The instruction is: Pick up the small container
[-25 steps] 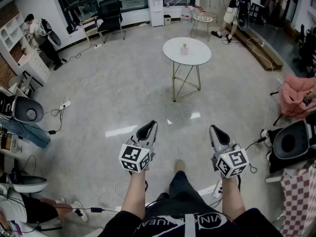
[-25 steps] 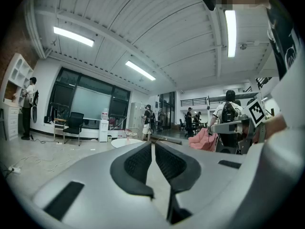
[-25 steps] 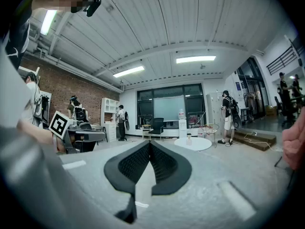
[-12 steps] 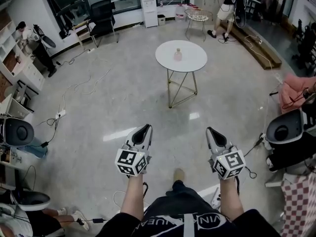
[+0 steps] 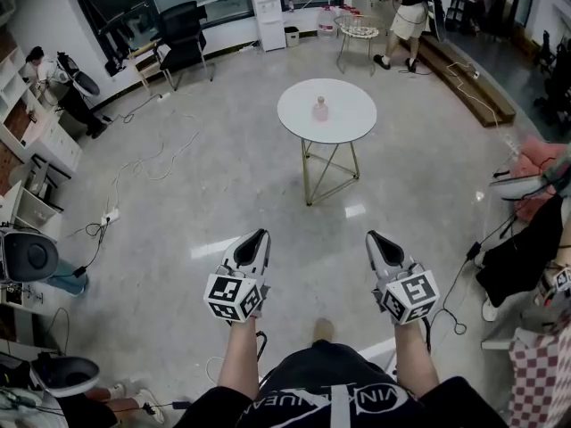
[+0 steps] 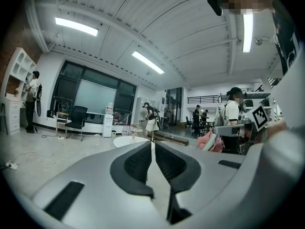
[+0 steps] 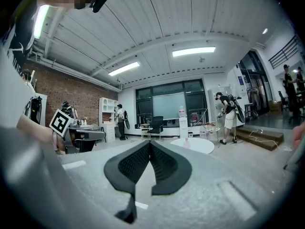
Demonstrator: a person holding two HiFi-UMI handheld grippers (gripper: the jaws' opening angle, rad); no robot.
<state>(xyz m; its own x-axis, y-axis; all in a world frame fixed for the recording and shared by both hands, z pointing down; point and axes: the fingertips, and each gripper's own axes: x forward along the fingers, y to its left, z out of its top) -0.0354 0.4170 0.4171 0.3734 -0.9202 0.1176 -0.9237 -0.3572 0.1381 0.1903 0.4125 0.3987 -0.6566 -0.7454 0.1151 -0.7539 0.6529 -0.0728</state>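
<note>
The small container (image 5: 319, 110), a pale pink bottle, stands upright near the middle of a round white table (image 5: 343, 127) on thin gold legs, some way ahead across the floor. My left gripper (image 5: 260, 236) and right gripper (image 5: 373, 237) are held side by side in front of the person's body, both pointing toward the table, well short of it. Both are shut with nothing between the jaws. Past my right gripper (image 7: 149, 142) in the right gripper view, the container (image 7: 187, 143) shows small on the table (image 7: 202, 146). Beyond my left gripper (image 6: 153, 143), the table (image 6: 126, 141) edge shows.
Cables (image 5: 147, 160) trail over the glossy floor at left. A black chair (image 5: 186, 27), a water dispenser (image 5: 268, 14) and a wire chair (image 5: 358, 30) stand behind the table. A person (image 5: 410, 3) stands at back right, another (image 5: 43, 68) at the left shelves. Chairs and cloths crowd the right edge.
The table and container have come lower and closer in the head view as the person walks toward them. Both grippers stay shut and side by side.
</note>
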